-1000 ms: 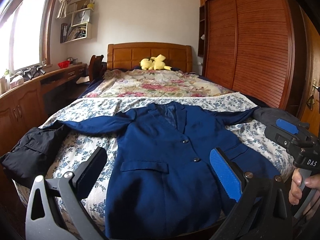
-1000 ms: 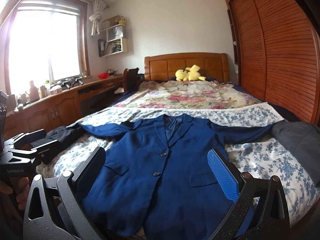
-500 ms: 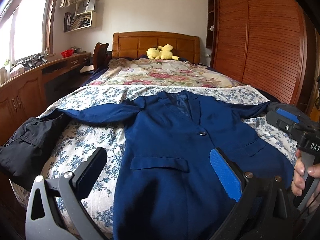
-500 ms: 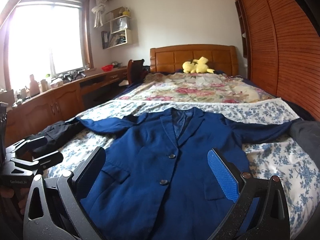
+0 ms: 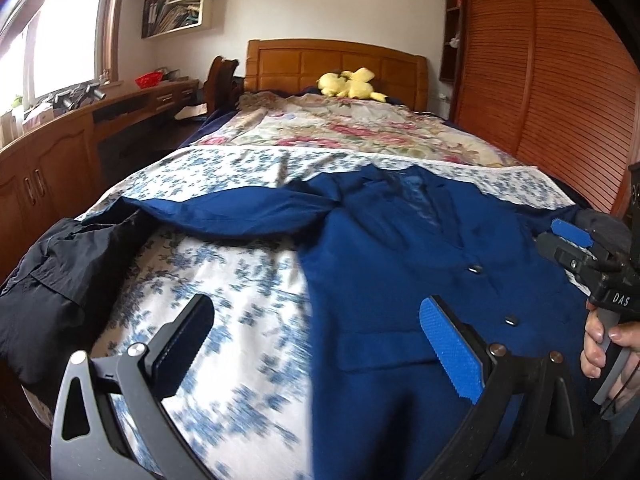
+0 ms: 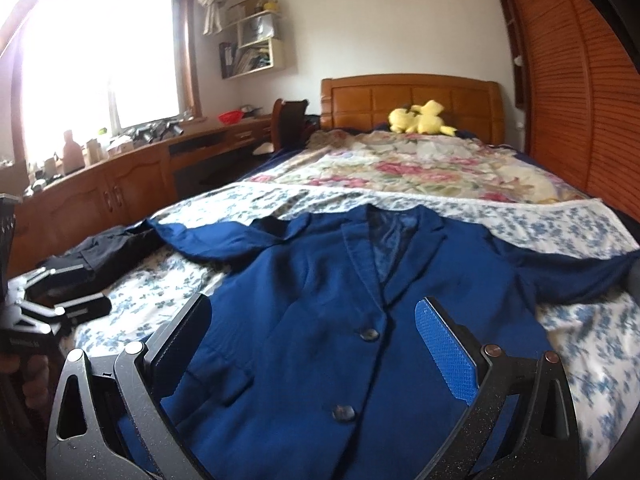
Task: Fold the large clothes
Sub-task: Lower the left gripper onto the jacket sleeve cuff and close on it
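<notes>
Both spread grippers nearer the blue blazer — floral bedspread, wooden headboard beyond.

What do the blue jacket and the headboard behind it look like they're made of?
The blue jacket looks like a woven suit cloth, matte, with a faintly shiny lining at the collar and dark glossy buttons, perhaps plastic. The headboard looks like varnished wood: an orange-brown, panelled surface with a soft sheen. Neither material can be told for sure from the look alone.
</notes>
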`<act>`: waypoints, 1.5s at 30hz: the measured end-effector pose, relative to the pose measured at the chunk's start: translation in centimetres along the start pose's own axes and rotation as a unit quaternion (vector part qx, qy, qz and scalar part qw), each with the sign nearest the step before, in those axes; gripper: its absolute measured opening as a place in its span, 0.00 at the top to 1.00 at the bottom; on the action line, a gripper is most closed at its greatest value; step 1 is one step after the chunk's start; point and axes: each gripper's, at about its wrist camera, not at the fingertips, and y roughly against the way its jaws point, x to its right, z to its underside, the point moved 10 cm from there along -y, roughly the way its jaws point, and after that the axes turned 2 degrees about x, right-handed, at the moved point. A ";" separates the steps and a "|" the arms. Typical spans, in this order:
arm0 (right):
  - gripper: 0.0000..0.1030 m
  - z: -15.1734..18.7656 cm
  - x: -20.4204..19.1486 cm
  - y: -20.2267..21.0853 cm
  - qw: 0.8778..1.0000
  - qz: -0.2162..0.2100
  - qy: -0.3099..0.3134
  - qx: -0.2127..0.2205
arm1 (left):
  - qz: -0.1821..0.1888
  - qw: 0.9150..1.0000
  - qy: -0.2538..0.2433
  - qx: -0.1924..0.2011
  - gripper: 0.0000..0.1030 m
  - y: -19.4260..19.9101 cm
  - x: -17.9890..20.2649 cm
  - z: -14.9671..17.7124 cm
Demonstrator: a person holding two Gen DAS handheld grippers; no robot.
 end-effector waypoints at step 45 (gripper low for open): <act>0.00 4.2 -2.7 -14.1 0.990 -0.095 0.023 -0.103 | -0.119 0.988 0.071 -0.061 1.00 -20.5 -15.4 -8.2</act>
